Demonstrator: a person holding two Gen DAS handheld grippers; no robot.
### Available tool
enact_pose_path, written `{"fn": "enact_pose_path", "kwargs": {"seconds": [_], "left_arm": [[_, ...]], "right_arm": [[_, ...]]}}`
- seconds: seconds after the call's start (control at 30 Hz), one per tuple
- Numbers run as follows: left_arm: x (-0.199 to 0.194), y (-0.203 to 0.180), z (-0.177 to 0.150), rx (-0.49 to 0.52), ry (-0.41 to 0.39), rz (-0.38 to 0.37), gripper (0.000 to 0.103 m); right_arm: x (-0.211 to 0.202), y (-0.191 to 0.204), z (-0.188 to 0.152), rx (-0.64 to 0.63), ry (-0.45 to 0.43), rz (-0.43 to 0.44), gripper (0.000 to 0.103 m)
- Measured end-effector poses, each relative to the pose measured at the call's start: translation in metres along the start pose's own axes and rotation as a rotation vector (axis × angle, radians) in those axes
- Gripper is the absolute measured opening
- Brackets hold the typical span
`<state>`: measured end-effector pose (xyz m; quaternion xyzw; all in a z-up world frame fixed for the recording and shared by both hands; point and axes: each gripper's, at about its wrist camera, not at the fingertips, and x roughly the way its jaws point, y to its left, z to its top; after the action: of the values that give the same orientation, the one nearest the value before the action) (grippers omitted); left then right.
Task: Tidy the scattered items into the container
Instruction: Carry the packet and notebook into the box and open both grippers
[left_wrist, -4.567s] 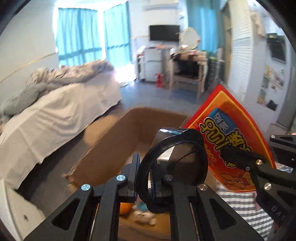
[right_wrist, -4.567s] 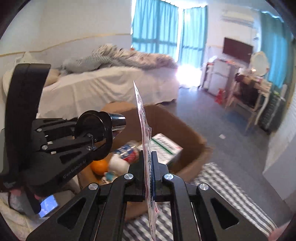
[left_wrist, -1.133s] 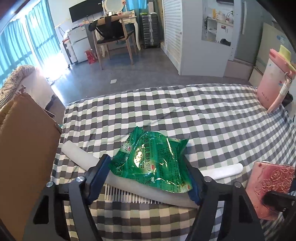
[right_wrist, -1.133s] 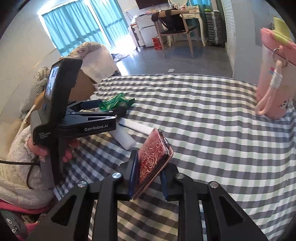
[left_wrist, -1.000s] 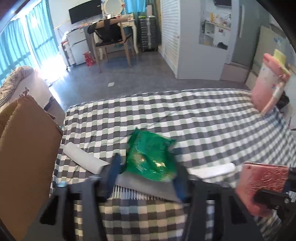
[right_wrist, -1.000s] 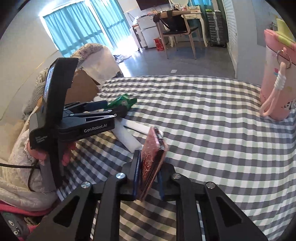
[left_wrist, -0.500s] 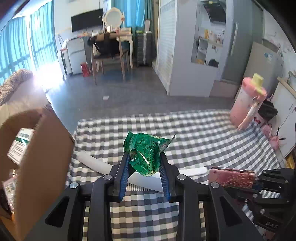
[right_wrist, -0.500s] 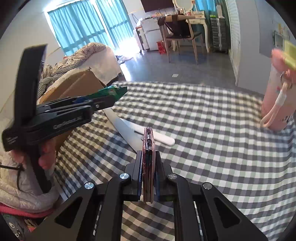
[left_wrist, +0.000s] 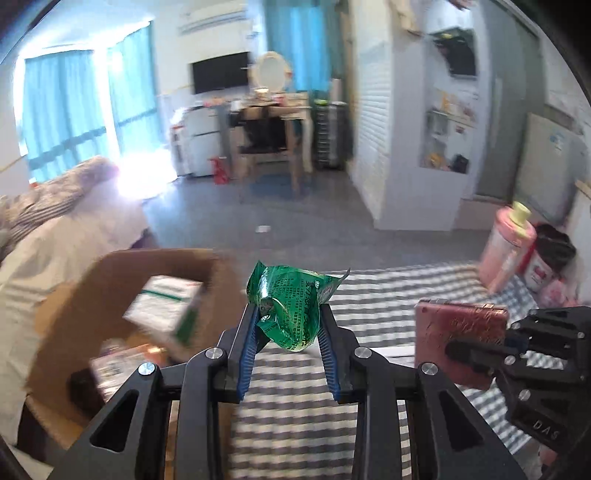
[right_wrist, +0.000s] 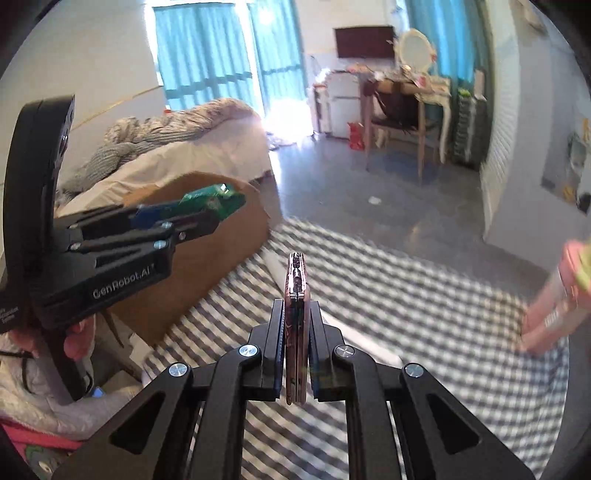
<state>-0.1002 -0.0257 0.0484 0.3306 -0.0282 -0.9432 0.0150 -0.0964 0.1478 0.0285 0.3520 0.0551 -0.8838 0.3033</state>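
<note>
Your left gripper (left_wrist: 289, 325) has its jaws pinching a crumpled green foil packet (left_wrist: 291, 306); the blue-ribbed pads press on both sides of the packet, and its upper half stands clear above the fingertips. The packet is held in the air, above the edge of the checked tabletop (left_wrist: 295, 417) and just beside the open cardboard box (left_wrist: 66, 325).

Your right gripper (right_wrist: 295, 332) has its jaws pressed together on a slim pink phone-like item with a rose-pattern case (right_wrist: 295, 314). It stands edge-on and upright between the pads, off the tabletop. In the left wrist view the same item appears flat-on at the right, gripped by the right gripper at its lower right part.

Beyond the grippers, a white rod-like item (right_wrist: 275, 264) lies on the checked cloth; its type cannot be determined because of blur. The cardboard box stands beside the tabletop's left edge. Inside it, a white carton with green print (left_wrist: 166, 306) is visible, with further blurred items below it.

At the far right of the tabletop stands a pink bottle with a yellow cap (left_wrist: 508, 251). Behind the box is a bed (right_wrist: 192, 147) with a rumpled blanket.
</note>
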Motion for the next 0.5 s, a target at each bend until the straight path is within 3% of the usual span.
{"fn": "enact_pose_path", "kwargs": {"seconds": [0.2,0.33,0.5], "left_arm": [[-0.026,0.074,-0.008,-0.106,-0.046,0.138,0.032],[-0.032,0.117,-0.018,-0.164,-0.033,0.208,0.032],[-0.024,0.152,-0.035,-0.22,0.008,0.229,0.033]], "right_arm": [[0.022,0.063,0.043,-0.106,-0.05,0.078,0.01],[0.05,0.108,0.068,-0.176,-0.052,0.142,0.01],[0.09,0.148,0.076,-0.234,0.0,0.184,0.01]]}}
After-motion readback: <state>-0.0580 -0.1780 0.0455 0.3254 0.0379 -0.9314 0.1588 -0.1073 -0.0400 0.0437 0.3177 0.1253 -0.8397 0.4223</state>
